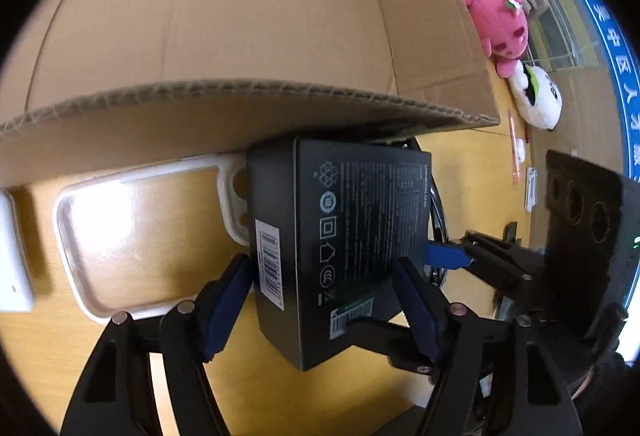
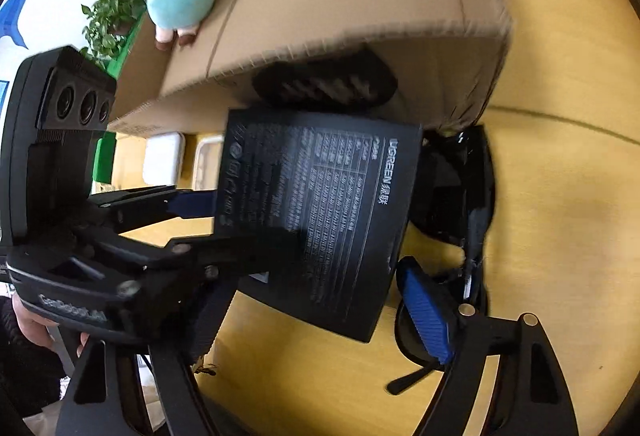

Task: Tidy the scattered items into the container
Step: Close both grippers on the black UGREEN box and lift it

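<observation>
Here, black UGREEN box [image 1: 340, 248] clamped by left gripper [image 1: 320, 300], top edge tucked under cardboard box flap [image 1: 240, 103]; right gripper [image 2: 320, 316] held apart, sunglasses [image 2: 472, 195] beside.

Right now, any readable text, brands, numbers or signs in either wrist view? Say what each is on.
"UGREEN 绿联": white print on the black box held in the left tool.
"10" in a circle: icon on the box's face, left wrist view.
"GenRobot.AI": looks like this on the left tool's body, blurred.
Box spec table and fine print: too small to read.
Barcode labels: digits unreadable.
Blue wall banner: Chinese characters, cropped, not reliably readable.
</observation>
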A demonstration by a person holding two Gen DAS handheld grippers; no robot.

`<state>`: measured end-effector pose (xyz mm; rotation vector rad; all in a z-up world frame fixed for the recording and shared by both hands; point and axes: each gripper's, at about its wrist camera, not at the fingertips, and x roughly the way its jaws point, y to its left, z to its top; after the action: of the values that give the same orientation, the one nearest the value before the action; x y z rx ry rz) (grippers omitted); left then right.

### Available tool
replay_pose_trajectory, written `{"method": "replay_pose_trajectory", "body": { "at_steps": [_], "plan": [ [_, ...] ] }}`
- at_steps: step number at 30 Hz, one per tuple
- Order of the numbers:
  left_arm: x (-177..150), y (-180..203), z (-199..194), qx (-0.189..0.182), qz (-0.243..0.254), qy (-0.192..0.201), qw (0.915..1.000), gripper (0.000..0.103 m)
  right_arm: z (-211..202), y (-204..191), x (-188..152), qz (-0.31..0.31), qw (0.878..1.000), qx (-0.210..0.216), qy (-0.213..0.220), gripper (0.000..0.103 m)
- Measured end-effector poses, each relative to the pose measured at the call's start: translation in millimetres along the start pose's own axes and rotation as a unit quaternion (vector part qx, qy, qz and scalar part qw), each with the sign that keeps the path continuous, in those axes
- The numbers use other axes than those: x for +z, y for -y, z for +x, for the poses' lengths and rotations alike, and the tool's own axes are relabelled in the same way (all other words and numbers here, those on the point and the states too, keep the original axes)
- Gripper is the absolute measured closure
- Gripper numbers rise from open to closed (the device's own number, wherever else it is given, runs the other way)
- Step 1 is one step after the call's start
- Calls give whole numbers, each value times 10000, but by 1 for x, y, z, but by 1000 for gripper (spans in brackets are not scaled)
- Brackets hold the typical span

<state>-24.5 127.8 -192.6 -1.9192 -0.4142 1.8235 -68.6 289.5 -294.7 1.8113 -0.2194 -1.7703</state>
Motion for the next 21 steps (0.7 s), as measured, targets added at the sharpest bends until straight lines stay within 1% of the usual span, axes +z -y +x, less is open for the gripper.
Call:
{"method": "replay_pose_trajectory", "body": {
  "at_steps": [3,7,10,16,21],
  "plan": [
    [-2,0,-1,-19,18,40,10000,32,0,4,0,68,9999,110,78,17],
    [-5,-1,-5,-50,-45,105,9999,34,-3,-1,-5,-90,9998,1,177,20],
    [-10,7,-18,-52,-12,297,9995,34,-16,-11,-10,-158,9991,-67,398,21],
    [-24,28,-76,93,241,899,9956,34,-56,-49,-16,-491,9948,-86,890,21],
    [-31,46,-135,186,390,1545,9870,33,-91,-99,-14,-882,9851,-131,1468,22]
  ]
}}
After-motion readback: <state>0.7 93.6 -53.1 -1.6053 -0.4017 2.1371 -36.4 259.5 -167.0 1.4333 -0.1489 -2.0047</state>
